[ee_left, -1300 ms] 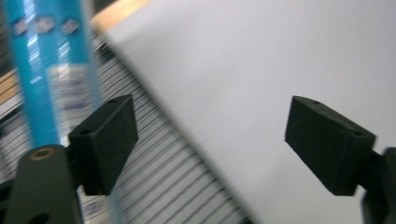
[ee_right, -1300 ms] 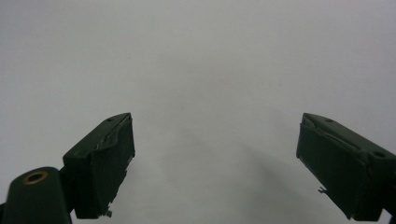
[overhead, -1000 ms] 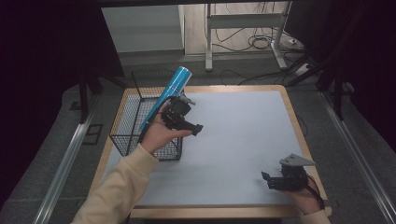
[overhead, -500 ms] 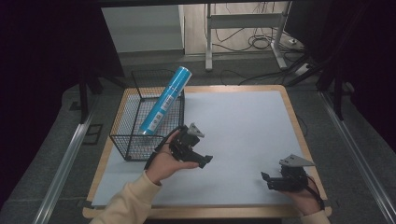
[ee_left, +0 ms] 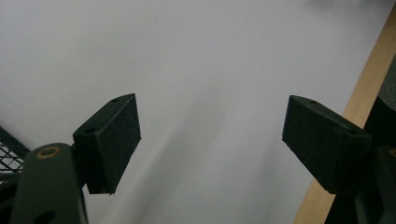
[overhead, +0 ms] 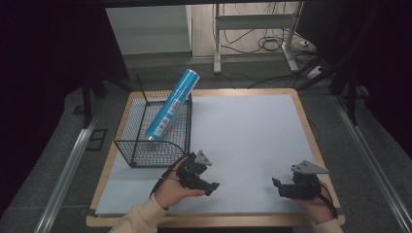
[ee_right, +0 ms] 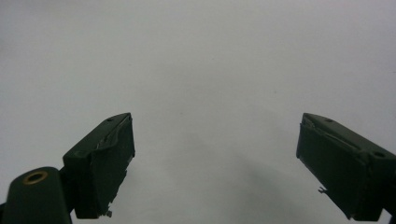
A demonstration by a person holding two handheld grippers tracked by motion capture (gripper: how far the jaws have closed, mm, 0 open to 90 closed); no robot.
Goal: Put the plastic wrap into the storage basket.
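A blue tube stands tilted in the black wire basket at the left back part of the worktop, its lower end down inside the mesh and its upper end leaning out over the basket's far right corner. The left gripper is held low over the pale mat just in front of the basket's near right corner, well apart from the tube, its jaws pointing right. In the left gripper view the jaws stand apart with nothing between them but bare mat; they have just been closing a little, and a strip of basket mesh shows at the lower left edge. The right gripper rests near the front right corner of the worktop, jaws pointing left. In the right gripper view its jaws gape wide over plain mat, empty.
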